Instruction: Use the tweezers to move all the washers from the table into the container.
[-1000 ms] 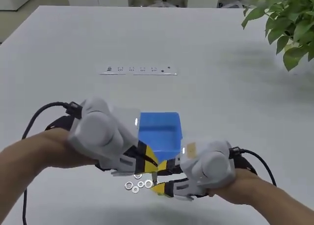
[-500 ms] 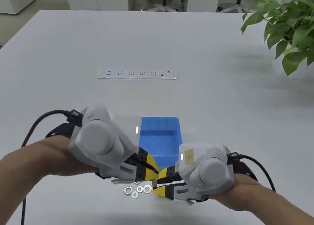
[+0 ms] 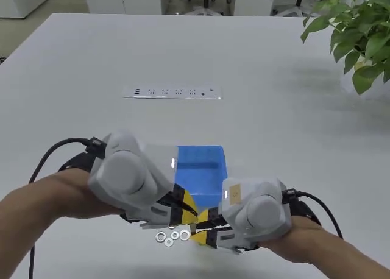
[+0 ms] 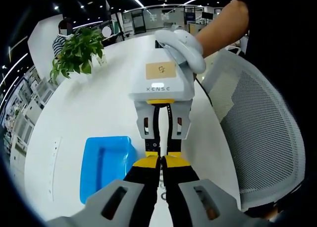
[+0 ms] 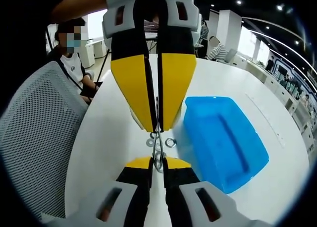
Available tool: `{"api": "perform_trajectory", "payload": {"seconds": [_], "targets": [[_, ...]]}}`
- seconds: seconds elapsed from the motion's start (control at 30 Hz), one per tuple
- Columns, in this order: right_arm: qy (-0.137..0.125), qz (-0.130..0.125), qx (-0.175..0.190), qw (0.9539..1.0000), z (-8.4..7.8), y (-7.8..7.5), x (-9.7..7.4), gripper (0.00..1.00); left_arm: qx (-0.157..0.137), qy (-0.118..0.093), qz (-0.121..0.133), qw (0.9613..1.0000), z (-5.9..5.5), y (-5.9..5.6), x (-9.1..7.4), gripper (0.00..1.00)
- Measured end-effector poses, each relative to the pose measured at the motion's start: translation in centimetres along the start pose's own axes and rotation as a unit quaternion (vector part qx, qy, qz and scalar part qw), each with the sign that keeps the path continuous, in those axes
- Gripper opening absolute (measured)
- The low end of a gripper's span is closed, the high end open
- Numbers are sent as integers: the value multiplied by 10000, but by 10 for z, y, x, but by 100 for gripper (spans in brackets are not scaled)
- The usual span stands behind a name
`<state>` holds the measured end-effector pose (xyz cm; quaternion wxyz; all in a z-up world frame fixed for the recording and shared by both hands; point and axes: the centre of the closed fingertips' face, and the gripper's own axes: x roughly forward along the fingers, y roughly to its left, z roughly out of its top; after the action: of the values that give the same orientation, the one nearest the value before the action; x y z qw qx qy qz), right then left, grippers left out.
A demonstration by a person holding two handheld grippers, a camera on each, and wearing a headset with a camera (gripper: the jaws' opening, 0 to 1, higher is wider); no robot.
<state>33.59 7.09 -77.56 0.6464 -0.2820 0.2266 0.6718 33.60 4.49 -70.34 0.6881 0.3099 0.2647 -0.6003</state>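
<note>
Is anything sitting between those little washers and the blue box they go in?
Nothing visible does. In the right gripper view the washers lie just beside the blue container, with bare white table between them.

Head view: near end of the blue container (image 3: 201, 160) hidden behind both gripper housings. Washers (image 3: 172, 236) partly tucked under the jaw tips, count unclear. Potted plant (image 3: 359, 29) cut off by the right edge. Power strip (image 3: 173, 92) markings too small to read.

Right gripper view: tweezers (image 5: 158, 138) a thin sliver, mostly covered by the left gripper (image 5: 157, 129) jaws. Tips blurred at the right gripper (image 5: 158, 163); can't tell whether it clamps them.
</note>
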Motion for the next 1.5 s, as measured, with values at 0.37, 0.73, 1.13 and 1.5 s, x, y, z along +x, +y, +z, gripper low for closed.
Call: {"api": "perform_trajectory", "payload": {"seconds": [0.37, 0.73, 1.13, 1.5], "targets": [[-60, -12, 54, 10000, 7, -1, -6, 10, 11, -43, 104, 9999, 2, 2, -5, 7], [-150, -122, 15, 9998, 20, -8, -18, 10, -105, -189, 304, 9993, 4, 11, -15, 14], [-199, -161, -36, 9997, 31, -13, -27, 10, -381, -439, 541, 9968, 3, 18, -26, 28], [-286, -162, -17, 9995, 41, -24, -37, 10, -984, -1012, 931, 9856, 2, 24, -38, 43]]}}
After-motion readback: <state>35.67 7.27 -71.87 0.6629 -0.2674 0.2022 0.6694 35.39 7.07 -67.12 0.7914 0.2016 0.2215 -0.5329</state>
